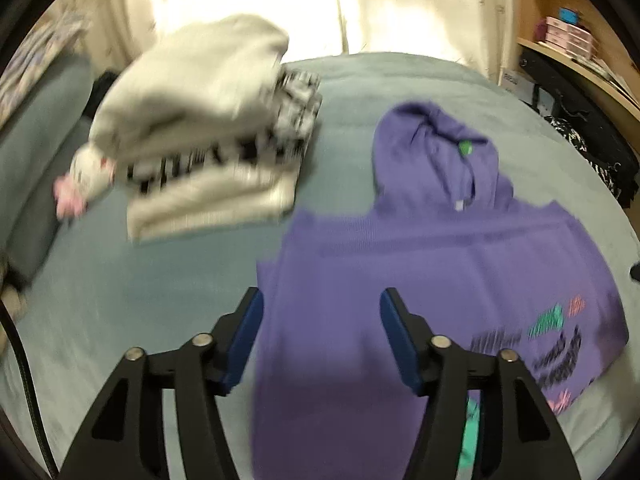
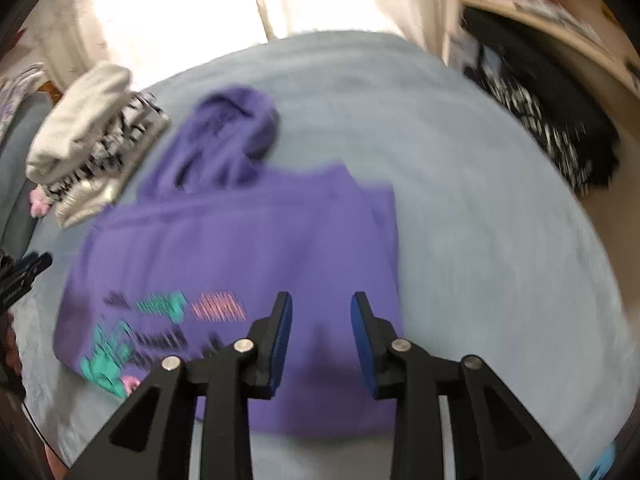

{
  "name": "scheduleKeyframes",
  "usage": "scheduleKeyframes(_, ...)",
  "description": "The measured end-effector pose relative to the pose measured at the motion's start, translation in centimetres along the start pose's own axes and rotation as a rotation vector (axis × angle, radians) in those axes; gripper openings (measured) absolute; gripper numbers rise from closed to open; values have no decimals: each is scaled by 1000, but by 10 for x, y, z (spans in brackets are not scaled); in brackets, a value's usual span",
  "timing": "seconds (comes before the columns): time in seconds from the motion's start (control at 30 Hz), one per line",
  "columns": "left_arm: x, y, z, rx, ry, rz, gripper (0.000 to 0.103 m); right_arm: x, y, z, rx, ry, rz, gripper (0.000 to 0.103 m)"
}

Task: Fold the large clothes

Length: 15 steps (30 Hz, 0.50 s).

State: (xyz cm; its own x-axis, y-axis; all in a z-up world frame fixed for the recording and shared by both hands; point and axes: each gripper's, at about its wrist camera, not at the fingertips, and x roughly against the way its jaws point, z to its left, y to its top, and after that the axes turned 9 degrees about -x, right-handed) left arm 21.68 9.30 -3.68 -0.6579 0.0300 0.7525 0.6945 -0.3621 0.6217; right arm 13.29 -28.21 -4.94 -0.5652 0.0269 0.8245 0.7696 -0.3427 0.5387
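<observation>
Left tool (image 1: 322, 300), jaws spread and empty, hangs above the near left edge of the hoodie (image 1: 420, 272); right tool (image 2: 321, 304), jaws parted less widely and likewise pinching nothing, hangs above its near right edge. Hoodie lies on the bed (image 2: 480, 200), sides turned in, hood (image 2: 236, 128) pointing away, print facing up: a half-folded state. Both tools probably stand clear to let the cloth settle flat. Pile (image 1: 208, 128) of folded clothes sits well left, likely the store for finished items.
</observation>
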Motion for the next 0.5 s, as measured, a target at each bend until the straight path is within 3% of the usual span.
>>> scheduleKeyframes(0.2,-15,84,-6,-108,-19,-25,69,9,74,26,103,10,-84,45)
scheduleKeyframes(0.33,-65,132,-15,-121,-59,27,69,-19,125,38,104,49,-67,45)
scheduleKeyframes(0.5,-135,162,-19,-59,-96,94,69,-83,175,46,-9,138,4,45)
